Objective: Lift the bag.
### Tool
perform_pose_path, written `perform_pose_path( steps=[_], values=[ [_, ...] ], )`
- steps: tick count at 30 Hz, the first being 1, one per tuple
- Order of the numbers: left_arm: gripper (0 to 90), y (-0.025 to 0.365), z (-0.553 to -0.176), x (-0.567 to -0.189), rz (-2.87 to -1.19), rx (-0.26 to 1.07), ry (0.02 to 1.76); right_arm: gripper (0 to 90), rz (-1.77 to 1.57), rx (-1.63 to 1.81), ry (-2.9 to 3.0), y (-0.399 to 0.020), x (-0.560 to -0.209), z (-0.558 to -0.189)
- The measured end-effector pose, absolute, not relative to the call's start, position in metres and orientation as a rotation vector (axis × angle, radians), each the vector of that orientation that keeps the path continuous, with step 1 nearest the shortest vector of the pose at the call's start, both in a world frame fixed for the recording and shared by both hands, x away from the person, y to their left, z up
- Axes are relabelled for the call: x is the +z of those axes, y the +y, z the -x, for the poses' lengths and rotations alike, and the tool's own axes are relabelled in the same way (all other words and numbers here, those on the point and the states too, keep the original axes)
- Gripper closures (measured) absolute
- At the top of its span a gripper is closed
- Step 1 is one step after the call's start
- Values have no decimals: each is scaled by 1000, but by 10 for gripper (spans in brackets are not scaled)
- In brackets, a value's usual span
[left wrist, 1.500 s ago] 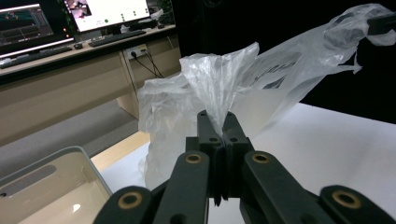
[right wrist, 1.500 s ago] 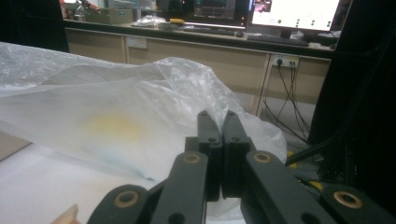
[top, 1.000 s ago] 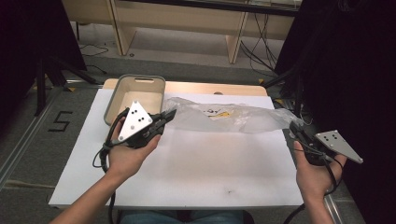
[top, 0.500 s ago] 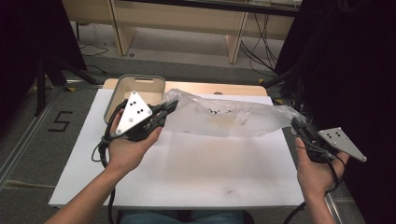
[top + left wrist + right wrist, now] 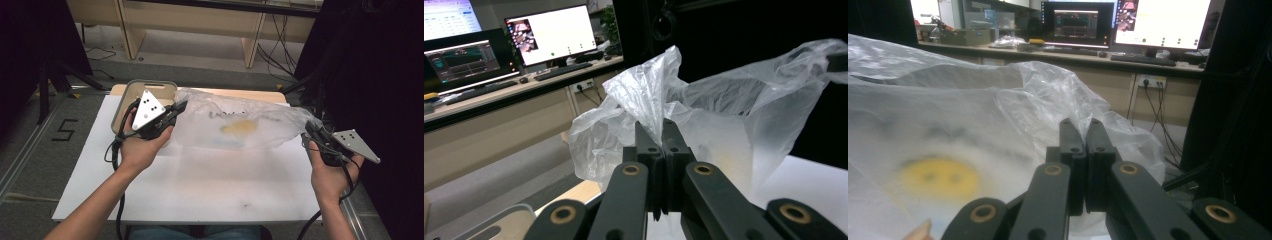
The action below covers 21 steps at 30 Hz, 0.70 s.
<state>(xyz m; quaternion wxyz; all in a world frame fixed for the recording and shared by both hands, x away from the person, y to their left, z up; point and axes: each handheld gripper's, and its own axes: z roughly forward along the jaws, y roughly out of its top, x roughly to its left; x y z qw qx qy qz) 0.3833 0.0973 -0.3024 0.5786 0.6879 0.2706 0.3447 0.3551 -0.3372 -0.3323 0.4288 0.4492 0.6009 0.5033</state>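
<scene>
Beside the tub [image 5: 131, 92], at the bag's left end, my left gripper [image 5: 176, 108] is clenched on a bunched fold of the plastic bag [image 5: 240, 125]; from that gripper's own camera the film [image 5: 704, 115] rises straight out of the closed jaws. The bag hangs stretched above the white table [image 5: 200, 185], a yellow smiley print [image 5: 938, 177] showing through its side. At the bag's right end, my right gripper [image 5: 311, 131] is also pinched shut on the film's edge. I judge the step in hand to be holding the bag taut between both ends. Next, I'd keep both grips firm and move the hands together, so the thin film neither slips nor tears.
</scene>
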Motion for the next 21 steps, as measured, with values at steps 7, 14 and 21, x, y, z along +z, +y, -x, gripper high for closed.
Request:
perform_pose_path(
  steps=[7,14,21],
  values=[
    [893,93,-398,-315,-1638,823,655,893,-1124,1257,1532,-323,-340,-370],
    [893,88,-415,-326,-1667,836,691,893,-1140,1251,1566,-312,-349,-386],
    [893,87,-432,-344,-1683,808,760,892,-1172,1244,1595,-307,-360,-396]
  ],
)
